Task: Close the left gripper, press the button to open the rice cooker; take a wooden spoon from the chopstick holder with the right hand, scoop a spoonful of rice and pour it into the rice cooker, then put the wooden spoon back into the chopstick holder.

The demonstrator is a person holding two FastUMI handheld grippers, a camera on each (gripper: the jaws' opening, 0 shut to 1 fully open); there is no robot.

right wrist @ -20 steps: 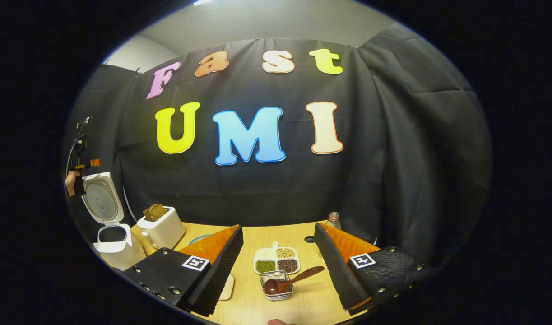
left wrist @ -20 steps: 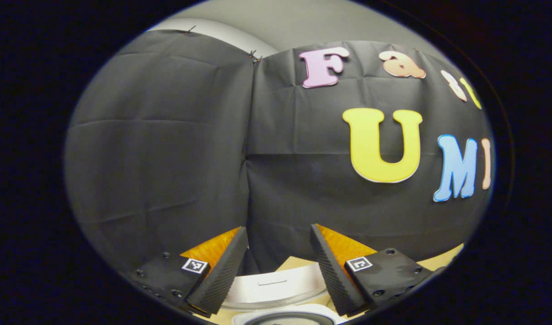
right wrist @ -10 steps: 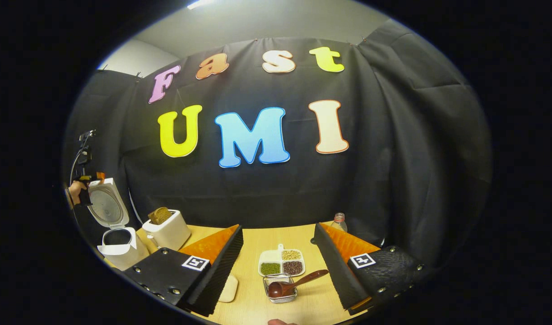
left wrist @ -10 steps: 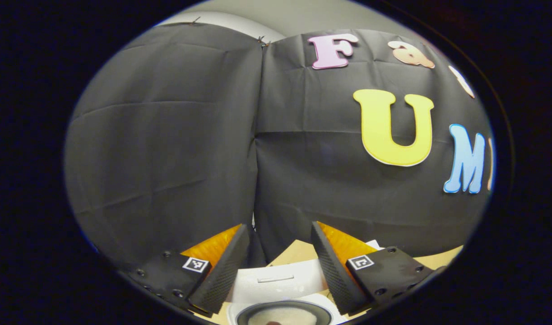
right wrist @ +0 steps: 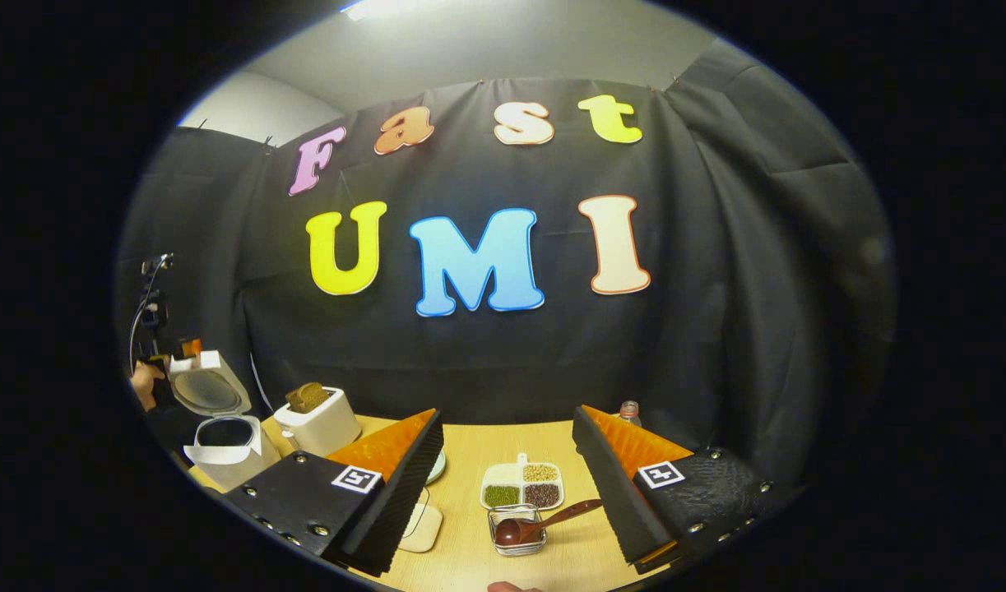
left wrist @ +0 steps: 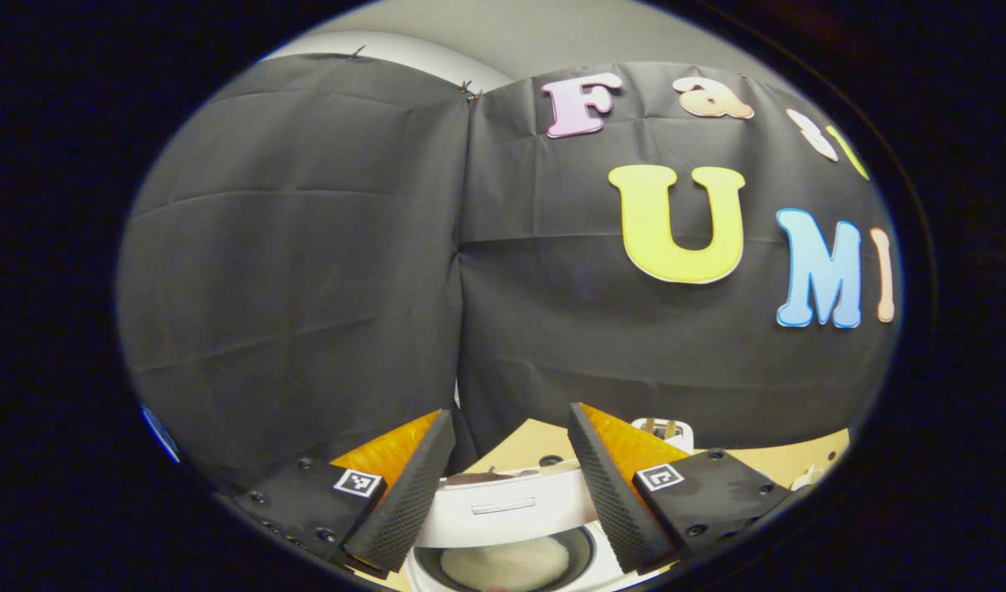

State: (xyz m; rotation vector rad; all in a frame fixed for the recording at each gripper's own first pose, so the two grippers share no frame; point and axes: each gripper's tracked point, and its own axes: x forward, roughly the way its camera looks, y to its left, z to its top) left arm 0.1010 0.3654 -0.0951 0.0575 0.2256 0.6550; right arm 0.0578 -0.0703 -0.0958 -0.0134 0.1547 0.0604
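Note:
At the far left of the table in the right gripper view stands the white rice cooker (right wrist: 223, 450), its lid (right wrist: 208, 386) tilted halfway down. A hand holds my left gripper (right wrist: 182, 349) at the lid's top edge. In the left gripper view my left gripper (left wrist: 511, 413) is open, with the lid's front edge (left wrist: 503, 506) low between its fingers and the pot with white rice (left wrist: 507, 563) below. My right gripper (right wrist: 507, 419) is open above the table. The wooden spoon (right wrist: 535, 526) lies in the wire holder (right wrist: 515, 534), bowl down.
A divided dish of grains (right wrist: 523, 487) sits behind the holder. A white toaster (right wrist: 317, 423) with bread stands right of the cooker, a plate (right wrist: 435, 467) and a small cream pad (right wrist: 422, 526) near my left finger, a bottle (right wrist: 628, 409) at the back.
The cooker lid has tipped from upright to half lowered, with my left gripper following it down. In the left gripper view the pot and rice have come further into sight.

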